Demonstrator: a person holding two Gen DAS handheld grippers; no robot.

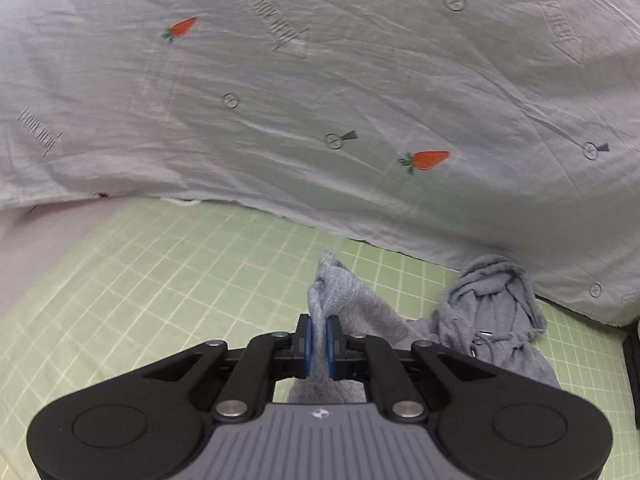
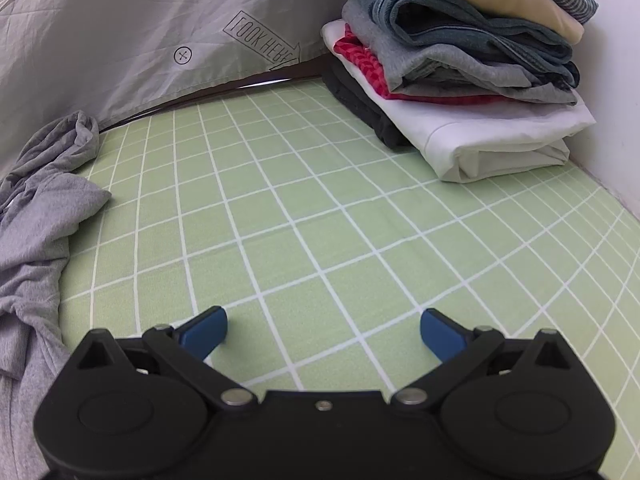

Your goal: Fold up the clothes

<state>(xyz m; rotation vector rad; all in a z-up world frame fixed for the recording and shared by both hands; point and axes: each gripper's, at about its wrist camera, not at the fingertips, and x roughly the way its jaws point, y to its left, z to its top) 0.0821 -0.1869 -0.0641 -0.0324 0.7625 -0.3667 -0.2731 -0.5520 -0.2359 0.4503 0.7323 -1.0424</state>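
Observation:
A grey hoodie lies crumpled on the green checked sheet, its hood and drawstrings to the right. My left gripper is shut on a bunched fold of the hoodie's fabric, which sticks up between the blue pads. In the right wrist view the same grey hoodie sprawls along the left edge. My right gripper hovers open above the bare sheet, to the right of the hoodie, with nothing between its fingers.
A pale grey duvet printed with carrots and arrows fills the back of the bed. A stack of folded clothes stands at the far right against a white wall. A dark object shows at the right edge.

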